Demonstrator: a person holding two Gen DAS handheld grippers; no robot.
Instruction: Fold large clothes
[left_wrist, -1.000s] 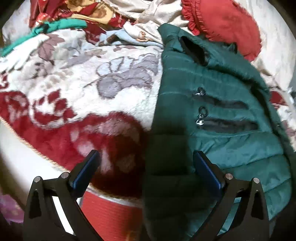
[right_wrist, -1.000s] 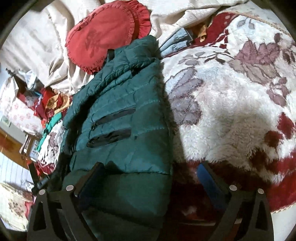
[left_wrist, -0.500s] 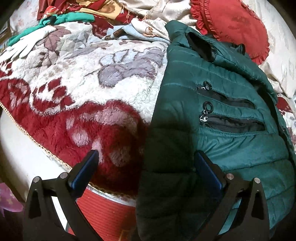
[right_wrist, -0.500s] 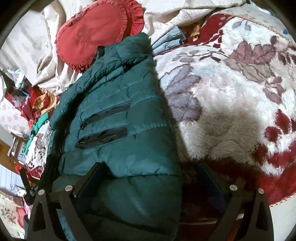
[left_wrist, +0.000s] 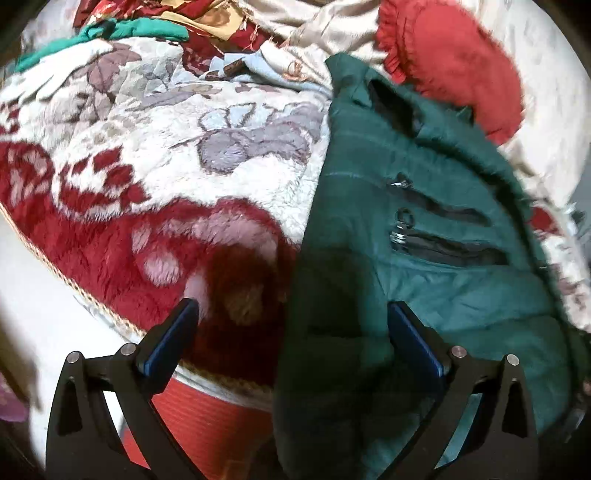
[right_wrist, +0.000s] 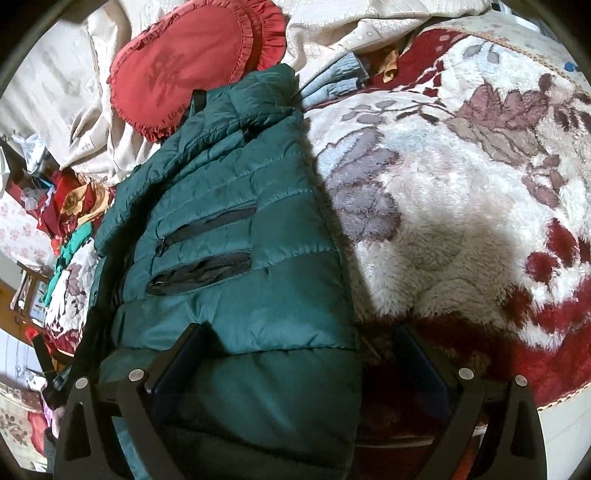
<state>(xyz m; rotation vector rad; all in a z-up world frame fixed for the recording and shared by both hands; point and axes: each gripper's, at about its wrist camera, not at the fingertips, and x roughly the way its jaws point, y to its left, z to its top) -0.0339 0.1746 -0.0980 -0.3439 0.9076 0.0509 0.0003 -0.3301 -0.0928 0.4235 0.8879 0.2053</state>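
Both pairs of fingers stand wide apart, gripping nothing: our left gripper (left_wrist: 291, 332) straddles the jacket's near left edge, our right gripper (right_wrist: 299, 354) its near right edge. Over the last second we have crept closer, so the hem now fills more of each view. That suggests we are lining up to pinch both bottom corners. The green jacket (right_wrist: 236, 236) lies lengthwise on the bed's fuzzy blanket (right_wrist: 461, 192), pockets up, collar toward the red cushion (right_wrist: 192, 62).
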